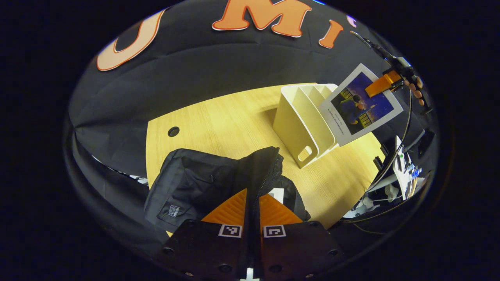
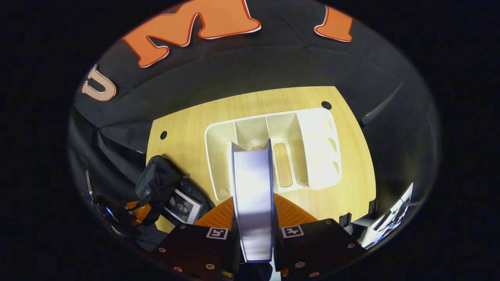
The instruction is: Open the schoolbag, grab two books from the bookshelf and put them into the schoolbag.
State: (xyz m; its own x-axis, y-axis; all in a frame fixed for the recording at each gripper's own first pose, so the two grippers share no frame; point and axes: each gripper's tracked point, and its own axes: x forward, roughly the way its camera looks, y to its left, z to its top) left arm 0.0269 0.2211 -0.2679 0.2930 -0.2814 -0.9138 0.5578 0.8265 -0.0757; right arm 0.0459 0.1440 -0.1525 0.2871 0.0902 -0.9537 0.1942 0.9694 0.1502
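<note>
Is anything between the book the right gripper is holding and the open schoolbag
Nothing visible. The right gripper holds the blue-covered book above the white plastic bookshelf. Bare wooden table lies between it and the black fabric schoolbag, whose flap the left gripper pinches up.

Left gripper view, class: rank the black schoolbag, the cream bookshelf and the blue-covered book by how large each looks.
1. Black fabric schoolbag, though it sits nearest the camera, which inflates it.
2. Cream plastic bookshelf.
3. Blue-covered book with a white border, held up beside the bookshelf; it looks close in size, so this order is unsure.
</note>
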